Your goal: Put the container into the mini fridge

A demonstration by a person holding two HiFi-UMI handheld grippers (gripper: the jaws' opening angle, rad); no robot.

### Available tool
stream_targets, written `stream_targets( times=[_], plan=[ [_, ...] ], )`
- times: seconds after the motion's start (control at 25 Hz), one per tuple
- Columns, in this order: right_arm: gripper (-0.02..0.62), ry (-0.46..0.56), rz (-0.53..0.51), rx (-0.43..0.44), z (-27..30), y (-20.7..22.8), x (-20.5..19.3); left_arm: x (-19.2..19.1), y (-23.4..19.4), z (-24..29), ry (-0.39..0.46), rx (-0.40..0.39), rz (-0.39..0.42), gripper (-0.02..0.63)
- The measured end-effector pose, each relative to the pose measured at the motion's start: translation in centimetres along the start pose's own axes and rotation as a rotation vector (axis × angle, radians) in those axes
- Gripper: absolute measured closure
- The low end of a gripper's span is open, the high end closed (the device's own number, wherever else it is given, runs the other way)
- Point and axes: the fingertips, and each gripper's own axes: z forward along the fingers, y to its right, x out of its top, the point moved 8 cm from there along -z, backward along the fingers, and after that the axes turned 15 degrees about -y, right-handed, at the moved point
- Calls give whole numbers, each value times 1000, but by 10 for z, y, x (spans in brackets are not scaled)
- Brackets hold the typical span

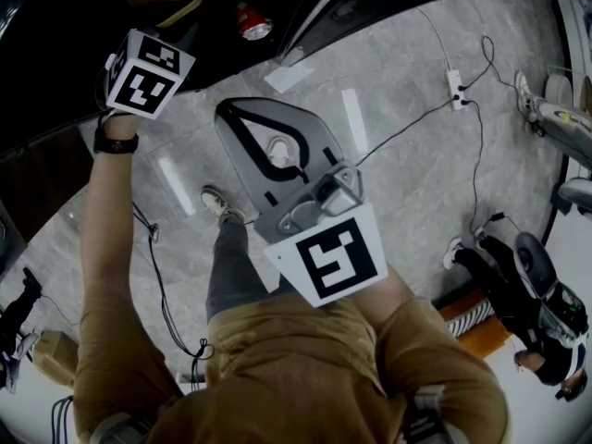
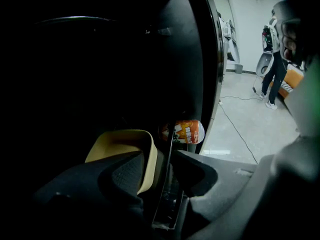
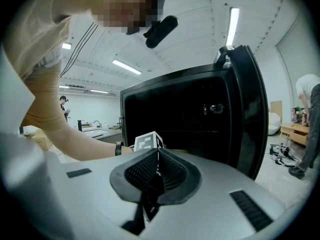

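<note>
Releasing cleanly looks like the step in hand. The left gripper [image 2: 162,166] reaches into the mini fridge [image 3: 170,114], jaws apart, with one wall of the yellow container [image 2: 120,141] between them but not clamped. The container sits low inside the fridge, near an orange can [image 2: 189,132] by the open door [image 2: 202,59]; the dark hides whether it rests flat. The gripper is best drawn straight back out along its own line, without twisting, so the inner jaw does not hook the rim. The right gripper [image 3: 157,171] waits outside the fridge, jaws together and empty.
</note>
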Motion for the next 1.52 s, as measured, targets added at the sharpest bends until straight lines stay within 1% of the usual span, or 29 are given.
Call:
stream_targets(
  times=[0.08,0.12,0.28,0.44,0.64,0.8,0.92,1.12,1.32,1.4,1.52],
  plan=[
    [594,3,-6,2,1,-2,0,-2,3,3,0,-9,4,393],
    [594,3,-8,4,2,-2,-1,-3,4,5,1,-12,4,380],
    [594,-5,-1,9,3,-4,-6,-6,9,8,9,-22,0,337],
    [594,-3,4,13,2,-6,-6,-8,16,8,16,-53,5,310],
    [594,1,3,16,4,-6,-5,-10,24,12,28,-69,21,297],
    [594,-2,-4,14,2,-7,-5,-10,31,3,50,-49,33,295],
    [594,-4,-7,9,0,-11,-2,-13,37,-9,48,-31,41,295],
    [594,11,-19,3,-8,-14,10,-10,49,-37,98,-20,16,295],
    [594,6,-26,9,-6,-17,14,-18,54,-40,93,-31,9,295],
    [594,1,-28,12,-4,-20,14,-25,55,-40,90,-42,-6,295],
    [594,-11,-48,20,-3,-26,18,-36,60,-46,99,-81,-43,298]
  ],
)
